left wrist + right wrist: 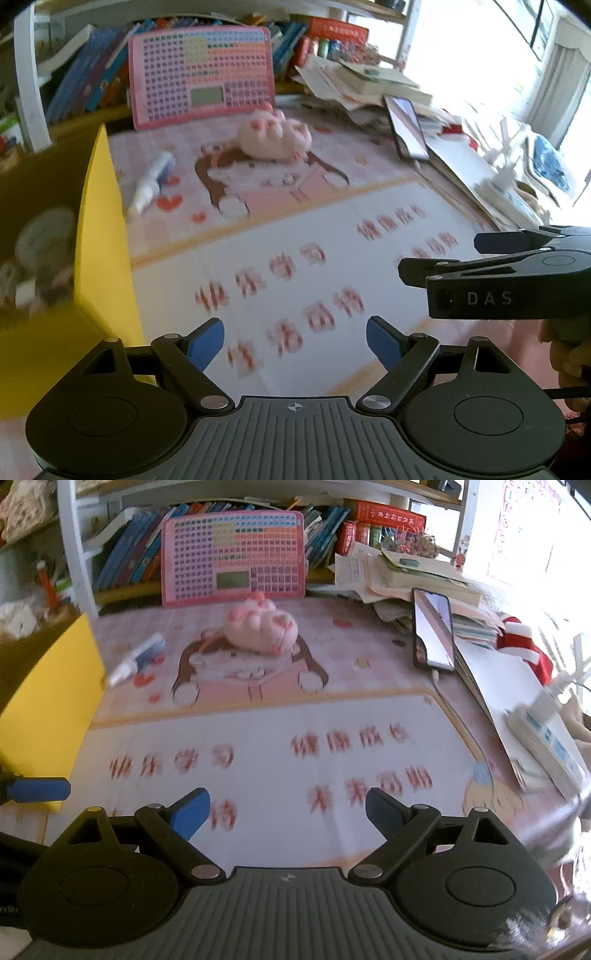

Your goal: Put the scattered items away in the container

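Note:
A yellow box (pixel 99 236) stands at the left of the desk and holds a tape roll (pixel 44 236) and other blurred items; it also shows in the right wrist view (pixel 48 709). A pink plush toy (pixel 273 136) (pixel 260 627) lies at the back of the mat. A white and blue tube (pixel 151 182) (pixel 136 659) lies near the box. My left gripper (pixel 295 345) is open and empty above the mat, beside the box. My right gripper (pixel 288 814) is open and empty; it also shows from the side in the left wrist view (pixel 436 258).
A pink keyboard toy (pixel 234 559) leans against the bookshelf at the back. A phone (pixel 433 629) leans on a pile of books and papers (pixel 417 576) at the right. More books and a red item (pixel 524 646) line the right edge.

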